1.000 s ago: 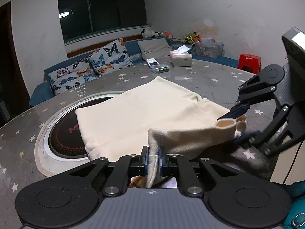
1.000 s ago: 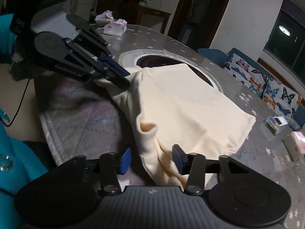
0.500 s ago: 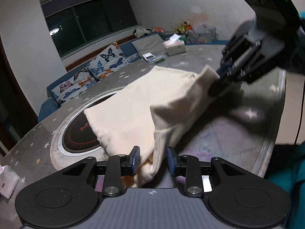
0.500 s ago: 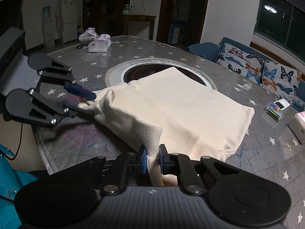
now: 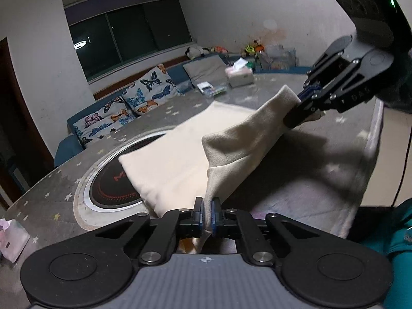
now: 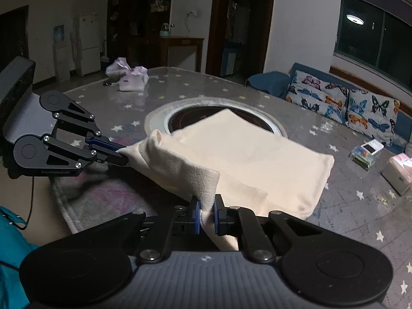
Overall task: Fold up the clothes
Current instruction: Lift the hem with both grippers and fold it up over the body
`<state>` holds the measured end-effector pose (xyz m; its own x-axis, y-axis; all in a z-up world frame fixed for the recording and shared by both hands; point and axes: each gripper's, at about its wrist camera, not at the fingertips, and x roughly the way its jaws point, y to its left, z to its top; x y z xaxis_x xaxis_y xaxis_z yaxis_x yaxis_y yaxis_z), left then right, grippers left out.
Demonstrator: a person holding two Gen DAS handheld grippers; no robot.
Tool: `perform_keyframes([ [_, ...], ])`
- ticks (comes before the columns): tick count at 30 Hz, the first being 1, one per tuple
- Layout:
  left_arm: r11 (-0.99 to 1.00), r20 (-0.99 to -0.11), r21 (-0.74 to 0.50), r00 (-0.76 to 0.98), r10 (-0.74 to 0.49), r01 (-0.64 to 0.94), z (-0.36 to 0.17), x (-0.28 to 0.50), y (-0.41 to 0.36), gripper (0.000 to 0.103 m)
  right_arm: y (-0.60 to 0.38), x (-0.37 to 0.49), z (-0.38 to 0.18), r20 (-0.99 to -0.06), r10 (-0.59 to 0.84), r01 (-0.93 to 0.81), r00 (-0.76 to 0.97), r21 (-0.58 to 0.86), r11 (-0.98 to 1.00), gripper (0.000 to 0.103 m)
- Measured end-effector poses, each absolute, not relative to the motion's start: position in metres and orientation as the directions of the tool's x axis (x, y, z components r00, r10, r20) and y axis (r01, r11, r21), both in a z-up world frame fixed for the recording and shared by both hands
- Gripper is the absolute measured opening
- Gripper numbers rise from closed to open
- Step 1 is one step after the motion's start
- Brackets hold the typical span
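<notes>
We grip the cream garment [image 5: 177, 164] with both tongs. Our left tongs [image 5: 207, 215] are clamped tight on one end of its near edge, and our right tongs [image 6: 206, 215] are pinched on the other end, so that edge hangs lifted above the counter [image 6: 347, 206] between them. The rest of the garment lies flat on the counter, partly covering the round inset cooktop [image 5: 108, 185]. A tissue box [image 5: 239, 76] sits beyond the garment, well apart from it.
</notes>
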<state>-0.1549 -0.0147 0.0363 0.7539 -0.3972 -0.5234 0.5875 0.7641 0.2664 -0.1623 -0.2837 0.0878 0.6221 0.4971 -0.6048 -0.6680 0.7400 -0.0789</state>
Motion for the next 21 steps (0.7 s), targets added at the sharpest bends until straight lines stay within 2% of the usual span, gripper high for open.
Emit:
perform_keyframes([
  [12,0.783,-0.467,0.178,0.752,-0.466,0.596,0.088,-0.209,-0.003,0.005,-0.295,-0.227,0.137,-0.589,0.539,-0.726,0.602,-0.122,0.676,0.009],
  [21,0.798,-0.456,0.207,0.777,-0.433,0.566,0.097,-0.16,-0.015,0.005,-0.298,-0.18,0.148,-0.574,0.522,-0.697,0.631,-0.124,0.706,0.009],
])
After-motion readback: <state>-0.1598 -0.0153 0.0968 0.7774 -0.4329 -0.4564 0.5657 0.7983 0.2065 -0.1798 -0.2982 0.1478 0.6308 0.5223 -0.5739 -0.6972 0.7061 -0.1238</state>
